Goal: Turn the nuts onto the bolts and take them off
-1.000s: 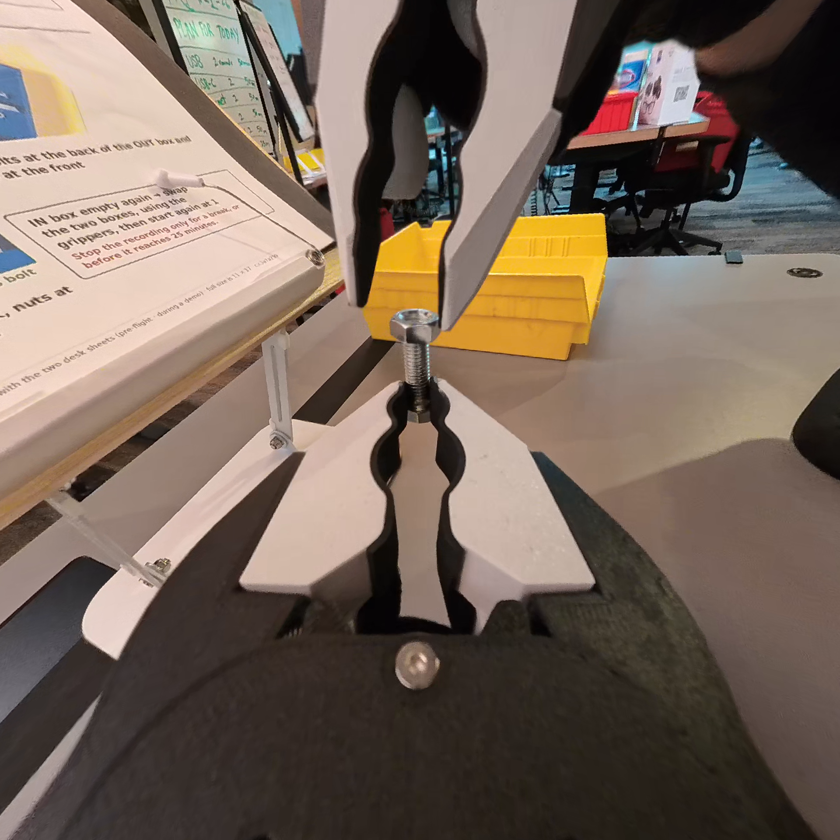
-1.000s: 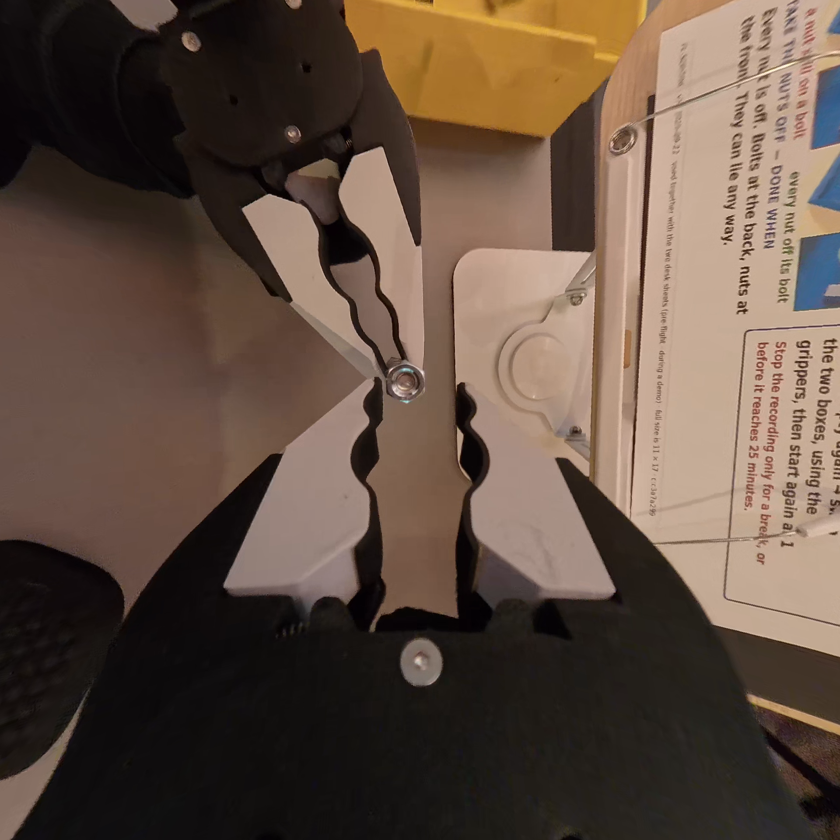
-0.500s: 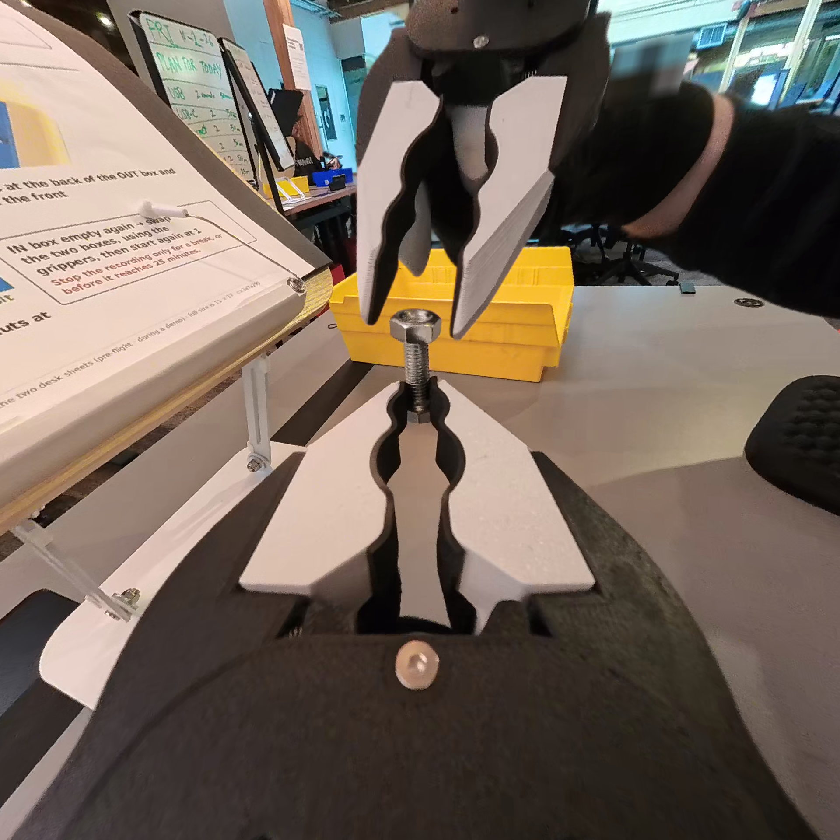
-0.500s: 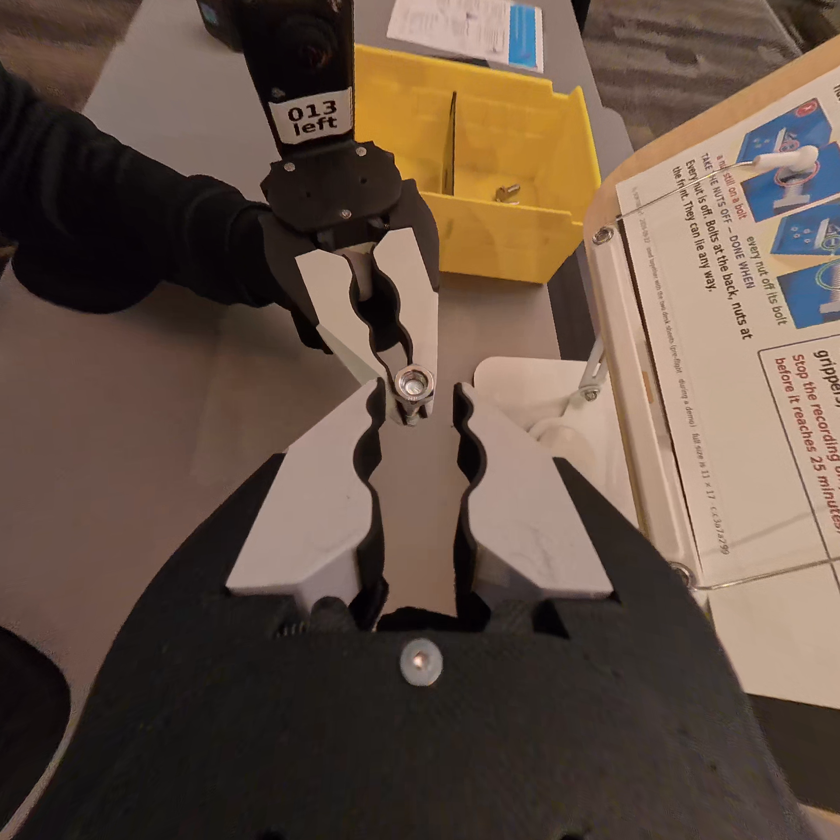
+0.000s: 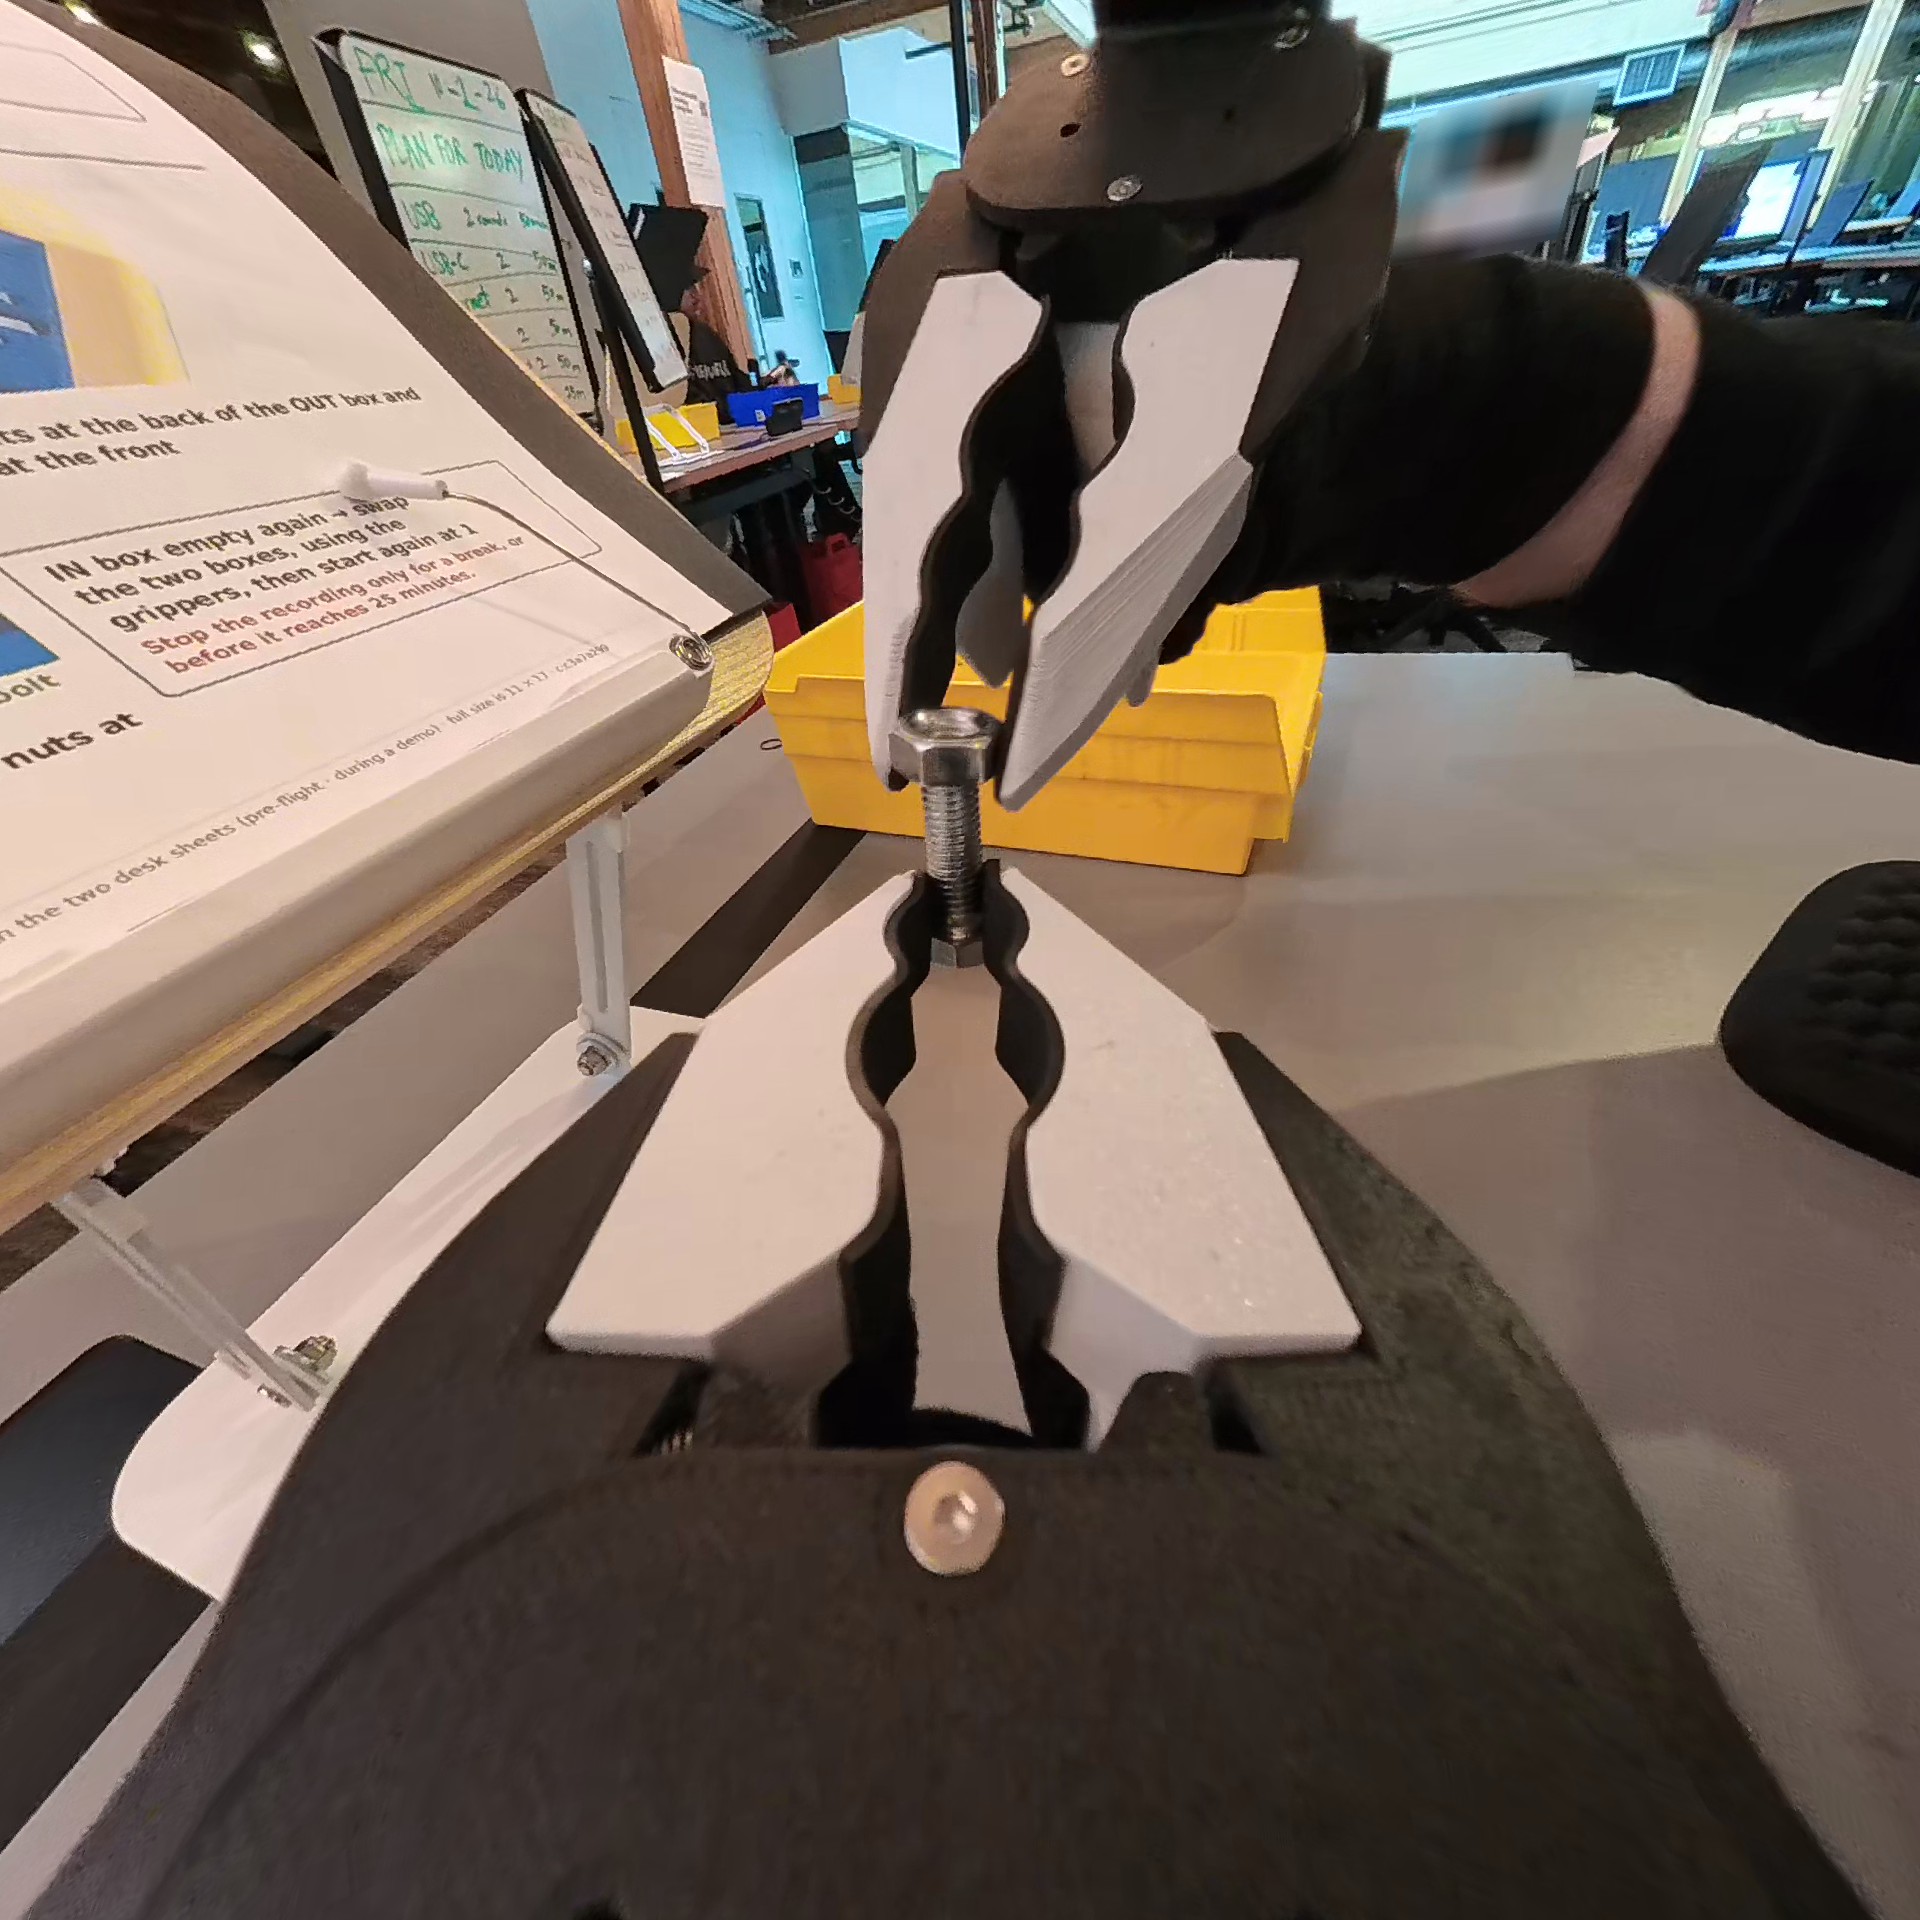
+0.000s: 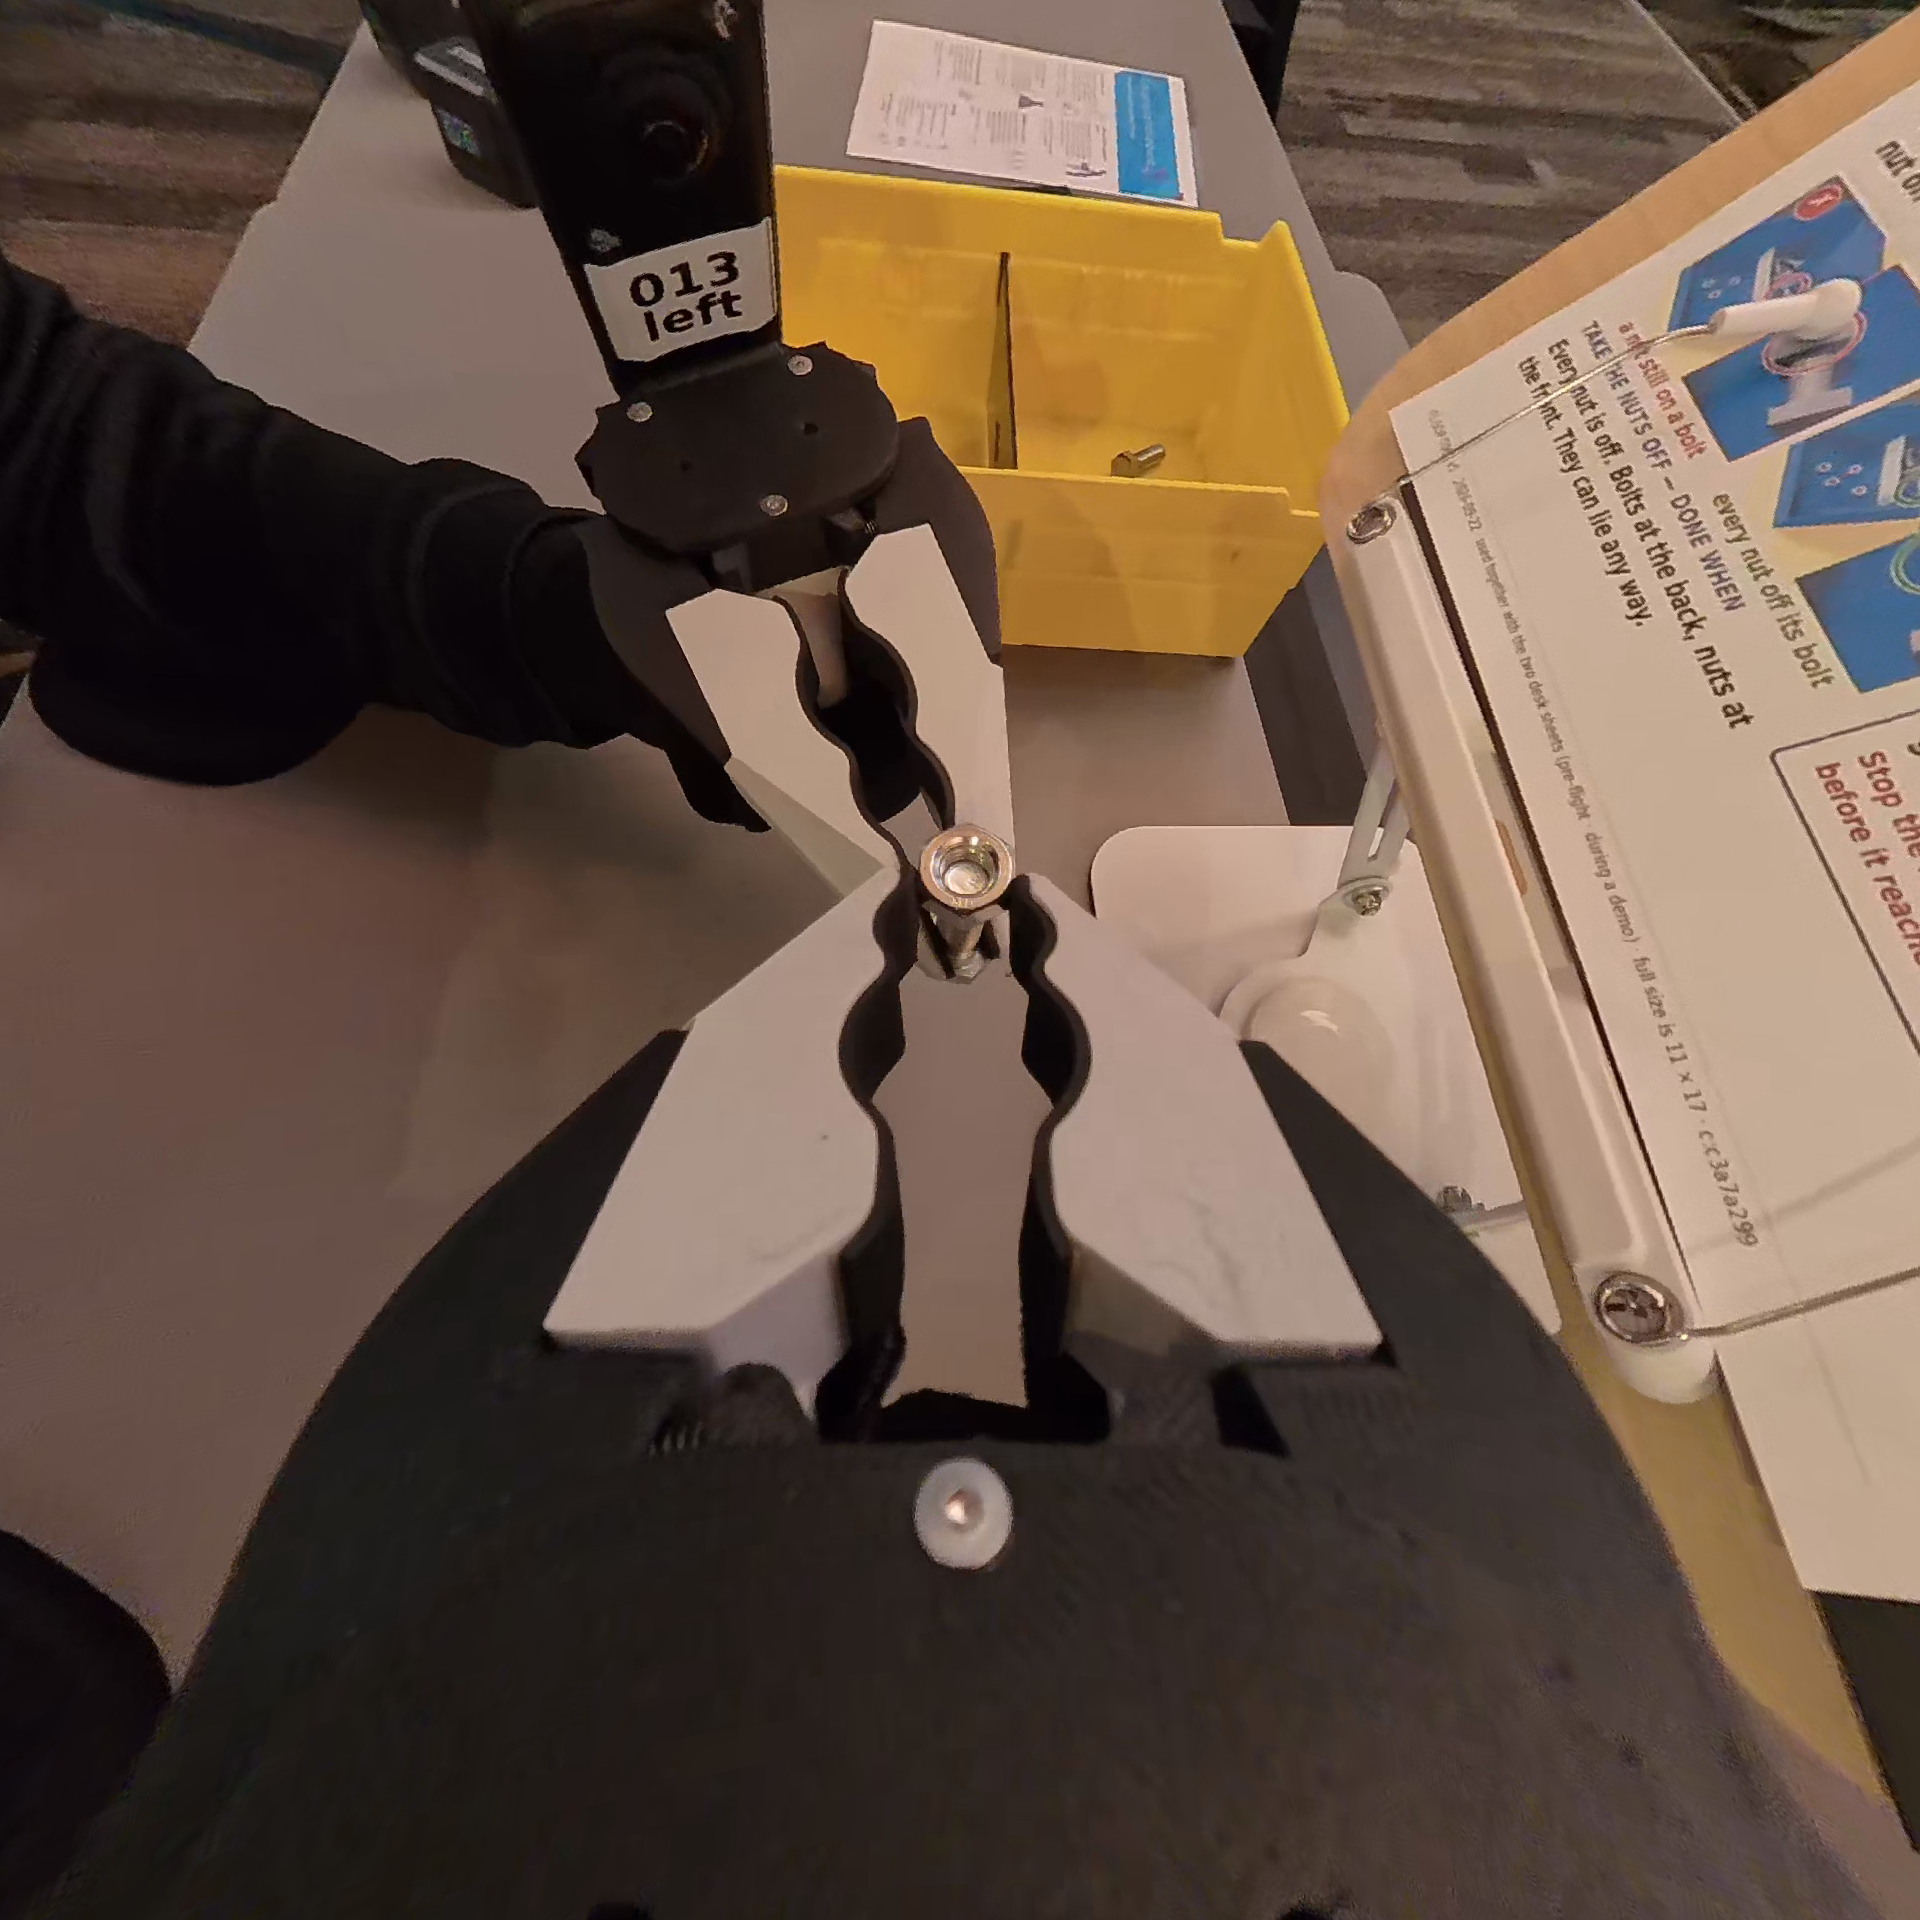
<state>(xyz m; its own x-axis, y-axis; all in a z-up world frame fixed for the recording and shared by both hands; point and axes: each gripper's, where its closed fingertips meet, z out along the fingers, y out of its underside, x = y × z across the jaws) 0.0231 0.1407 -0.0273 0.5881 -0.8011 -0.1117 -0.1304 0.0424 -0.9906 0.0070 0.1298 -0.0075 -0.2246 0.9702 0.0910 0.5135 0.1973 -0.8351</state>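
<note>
On the grey table point(image 5: 1507, 935), in front of the yellow bin point(image 6: 1143, 436), the left gripper point(image 5: 951, 914) is clenched on the lower end of an upright bolt point(image 5: 951, 842). The right gripper point(image 5: 945, 769) reaches down over the nut point(image 5: 943, 743) at the bolt's top, its jaws closed around it; whether they pinch firmly is unclear. If the grip is loose or off-axis, turning could slip off the nut, tilt the bolt, or drop it.

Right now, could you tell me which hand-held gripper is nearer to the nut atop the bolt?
Right. The right hand-held gripper flanks the nut from above; the left hand-held gripper clamps the bolt lower down, near its head.
</note>
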